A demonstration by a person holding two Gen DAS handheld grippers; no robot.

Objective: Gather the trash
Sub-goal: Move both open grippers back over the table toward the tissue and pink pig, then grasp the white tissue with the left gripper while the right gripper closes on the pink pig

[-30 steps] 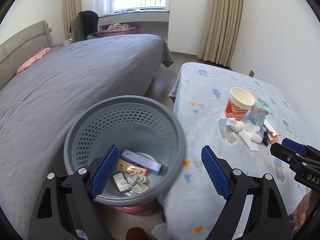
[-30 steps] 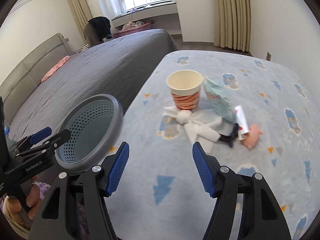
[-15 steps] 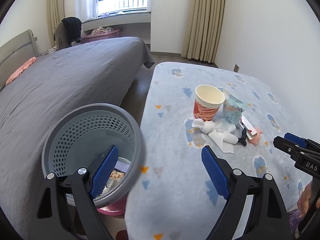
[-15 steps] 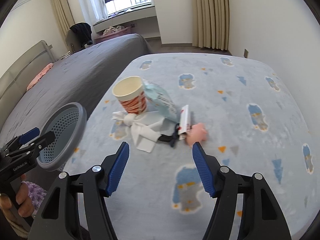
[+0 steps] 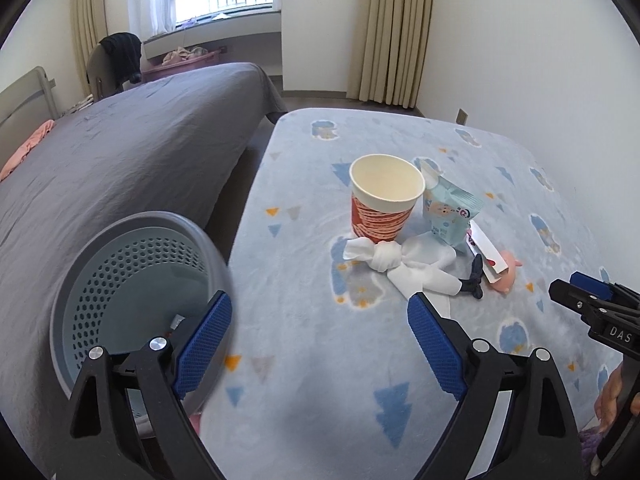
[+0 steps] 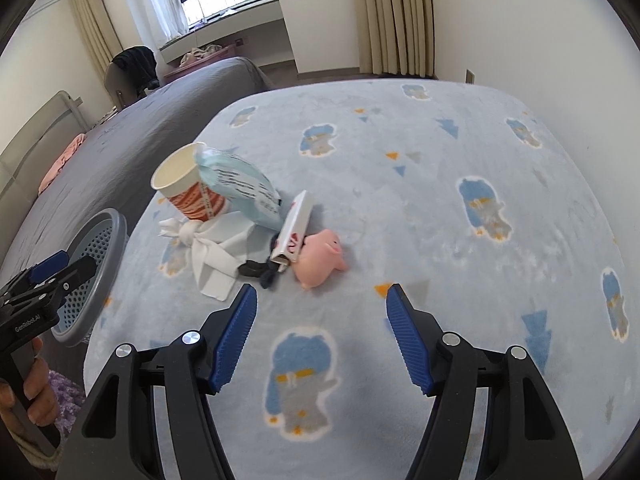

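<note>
Left gripper (image 5: 320, 344): jaws spread wide, nothing between the blue pads, hovering over the near left edge of the blue patterned blanket (image 5: 304, 360) that carries the trash. Right gripper (image 6: 322, 332): jaws likewise spread, empty, hovering over the blanket's near part, just short of the pile.

Containers:
- Grey perforated basket (image 5: 132, 276) stands off the blanket's left edge, between it and the grey bed (image 5: 120, 152). Interior mostly hidden from the left wrist view; only a small unclear scrap shows near the bottom behind the left finger. Contents cannot be identified. In the right wrist view only its rim and wall show (image 6: 94, 264).
- Paper cup (image 5: 386, 196), orange-banded, upright toward the blanket's left-middle, open mouth up; the visible interior looks empty.

Trash pile, all touching or overlapping beside the cup:
- Pale blue wrapper packet (image 5: 448, 212) leaning against the cup's right side.
- Knotted white tissue (image 5: 392, 258) in front of the cup.
- Small white carton with red print (image 6: 294, 228) just right of the packet.
- Dark small item (image 6: 260, 272) under the carton's near end; identity unclear.
- Pink soft toy (image 6: 322, 258) touching the carton, nearest the right gripper
</note>
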